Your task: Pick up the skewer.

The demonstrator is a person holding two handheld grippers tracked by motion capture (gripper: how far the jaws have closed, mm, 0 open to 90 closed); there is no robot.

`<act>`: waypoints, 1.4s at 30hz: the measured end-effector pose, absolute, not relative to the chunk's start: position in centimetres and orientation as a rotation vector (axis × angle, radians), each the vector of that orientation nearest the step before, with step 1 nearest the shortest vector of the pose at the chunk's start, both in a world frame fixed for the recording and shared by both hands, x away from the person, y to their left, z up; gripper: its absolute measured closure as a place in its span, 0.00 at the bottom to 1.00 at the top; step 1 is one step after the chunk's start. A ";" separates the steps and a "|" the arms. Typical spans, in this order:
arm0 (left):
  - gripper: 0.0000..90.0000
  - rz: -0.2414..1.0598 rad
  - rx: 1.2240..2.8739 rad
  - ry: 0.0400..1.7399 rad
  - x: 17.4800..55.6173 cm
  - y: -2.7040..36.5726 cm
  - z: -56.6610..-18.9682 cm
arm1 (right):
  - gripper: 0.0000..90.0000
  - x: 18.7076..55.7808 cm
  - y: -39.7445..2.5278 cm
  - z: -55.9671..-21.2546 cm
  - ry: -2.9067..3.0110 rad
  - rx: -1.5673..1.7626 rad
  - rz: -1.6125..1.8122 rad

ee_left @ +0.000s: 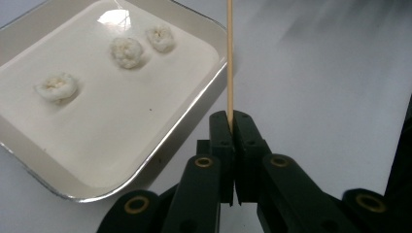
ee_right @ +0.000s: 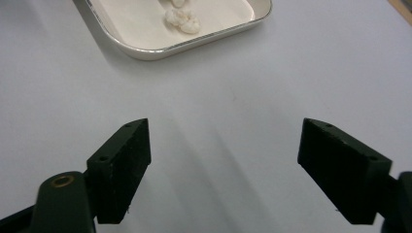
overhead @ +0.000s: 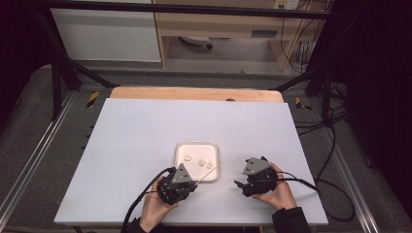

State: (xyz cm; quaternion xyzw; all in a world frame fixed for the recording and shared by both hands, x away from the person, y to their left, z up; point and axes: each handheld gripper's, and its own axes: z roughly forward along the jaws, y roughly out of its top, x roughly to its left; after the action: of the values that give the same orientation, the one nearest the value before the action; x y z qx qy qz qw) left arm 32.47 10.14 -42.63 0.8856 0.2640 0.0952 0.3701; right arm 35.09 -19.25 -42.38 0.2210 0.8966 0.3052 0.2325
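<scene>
In the high view, the left tongs (overhead: pixel 190 183) sit at the near edge of the white tabletop (overhead: pixel 145 136), held in the person's left hand (overhead: pixel 154 206), clamped on a thin wooden skewer (overhead: pixel 210 171). The skewer slants up and to the right, crossing the near right corner of the tray (overhead: pixel 180 145). Three small white pieces (overhead: pixel 202 161) lie in the tray. The right tongs (overhead: pixel 239 184) rest just right of the tray, in the right hand (overhead: pixel 277 191), their tips pointing left.

In the left gripper view, the left tongs (ee_left: pixel 230 127) are closed together on the skewer (ee_left: pixel 230 58), which rises straight up past the tray's rim (ee_left: pixel 194 107). The three pieces (ee_left: pixel 126 51) lie apart from one another on the tray's floor, left of the skewer.

In the right gripper view, the right tongs (ee_right: pixel 223 160) stand wide apart over bare tabletop (ee_right: pixel 218 97), holding nothing. The tray (ee_right: pixel 145 48) lies beyond them, with a white piece (ee_right: pixel 182 20) near its rim.
</scene>
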 end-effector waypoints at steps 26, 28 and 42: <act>0.98 0.315 1.961 0.842 30.1 13.6 -44.0 | 0.02 36.7 -18.3 -41.6 2.434 1.027 1.133; 0.98 0.308 1.951 0.850 30.1 13.8 -44.2 | 0.01 37.0 -18.2 -41.6 2.426 1.055 1.144; 0.98 0.317 1.888 0.892 29.8 15.6 -44.6 | 0.01 38.6 -14.4 -41.1 2.429 1.025 1.126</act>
State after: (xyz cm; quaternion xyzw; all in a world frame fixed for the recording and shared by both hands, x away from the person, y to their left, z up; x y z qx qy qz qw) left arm 29.80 15.64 -44.61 0.7780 0.3675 0.1308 0.4925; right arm 38.59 -14.39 -41.12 0.3542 0.8393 0.3891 0.1371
